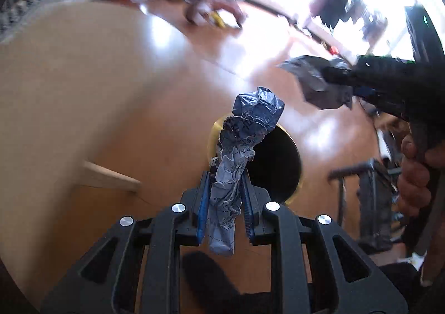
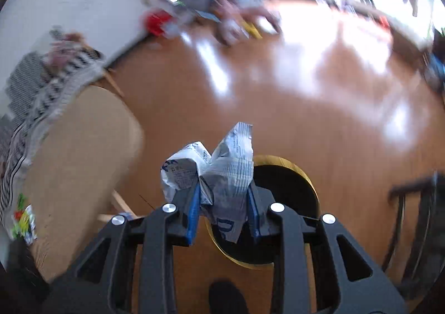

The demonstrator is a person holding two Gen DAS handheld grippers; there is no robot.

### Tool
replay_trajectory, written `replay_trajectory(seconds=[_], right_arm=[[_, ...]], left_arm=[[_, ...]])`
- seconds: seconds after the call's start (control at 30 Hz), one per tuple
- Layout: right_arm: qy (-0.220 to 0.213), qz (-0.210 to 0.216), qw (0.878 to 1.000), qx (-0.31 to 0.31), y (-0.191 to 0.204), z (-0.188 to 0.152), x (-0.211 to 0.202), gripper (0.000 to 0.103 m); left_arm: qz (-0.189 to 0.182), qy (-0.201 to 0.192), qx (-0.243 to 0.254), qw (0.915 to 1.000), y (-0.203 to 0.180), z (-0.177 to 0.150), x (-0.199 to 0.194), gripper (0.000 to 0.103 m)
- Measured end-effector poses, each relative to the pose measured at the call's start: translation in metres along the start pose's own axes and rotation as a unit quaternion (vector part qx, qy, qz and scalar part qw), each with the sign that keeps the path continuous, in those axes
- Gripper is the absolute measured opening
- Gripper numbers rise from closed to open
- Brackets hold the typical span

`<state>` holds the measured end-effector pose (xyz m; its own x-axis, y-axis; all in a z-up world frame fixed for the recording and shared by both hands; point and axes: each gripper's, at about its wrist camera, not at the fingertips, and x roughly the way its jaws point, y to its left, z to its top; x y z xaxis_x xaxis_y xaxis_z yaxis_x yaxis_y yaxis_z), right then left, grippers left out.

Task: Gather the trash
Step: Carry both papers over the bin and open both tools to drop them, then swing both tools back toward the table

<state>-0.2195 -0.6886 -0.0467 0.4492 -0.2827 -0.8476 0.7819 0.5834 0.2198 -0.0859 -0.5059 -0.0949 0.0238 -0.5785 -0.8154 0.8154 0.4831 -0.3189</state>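
Crumpled paper fills both views, one wad in each hand-held gripper, above a wooden floor (image 2: pixel 278 108). The left hand-held gripper (image 1: pixel 225 189) pinches a long twisted wad of bluish printed paper (image 1: pixel 244 141) near its lower half, so the upper end rises free beyond the fingertips. The right hand-held gripper (image 2: pixel 224 202) pinches a wider wad of grey-white newsprint (image 2: pixel 222 172), held across its middle with loose flaps sticking up on either side. The left wrist view also shows the right tool from the side at the right edge, with its paper protruding from the front and a hand (image 1: pixel 411 175) on the handle. Below both wads sits a round bin (image 2: pixel 281 219) with a dark opening and a gold rim, on the floor beside a pale wooden worktop (image 1: pixel 69 91). The paper looks light, soft and easily crushed, likely to spring open or tear if held by a thin flap, so a grip across the dense crumpled middle seems safest. Background clutter is too blurred to identify.
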Motion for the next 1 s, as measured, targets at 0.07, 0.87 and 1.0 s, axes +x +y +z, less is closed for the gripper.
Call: replay_trajectory(seconds=[0.07,0.87,1.0], right_arm=[[0.032,-0.009,0.999,0.015,-0.019,-0.002,0.016,0.029],[0.023,-0.055,0.997,0.043,-0.026,0.005,0.022,0.069],[-0.004,-0.018,1.0,0.02,0.011,0.006,0.008,0.072]], left_arm=[[-0.008,0.025,-0.007,0.9996,-0.013,-0.003,0.031,0.021],[-0.022,0.035,-0.042,0.9983,-0.025,0.019,0.086,0.076],[-0.003,0.013,-0.036,0.9993,0.002,0.017,0.045,0.082]])
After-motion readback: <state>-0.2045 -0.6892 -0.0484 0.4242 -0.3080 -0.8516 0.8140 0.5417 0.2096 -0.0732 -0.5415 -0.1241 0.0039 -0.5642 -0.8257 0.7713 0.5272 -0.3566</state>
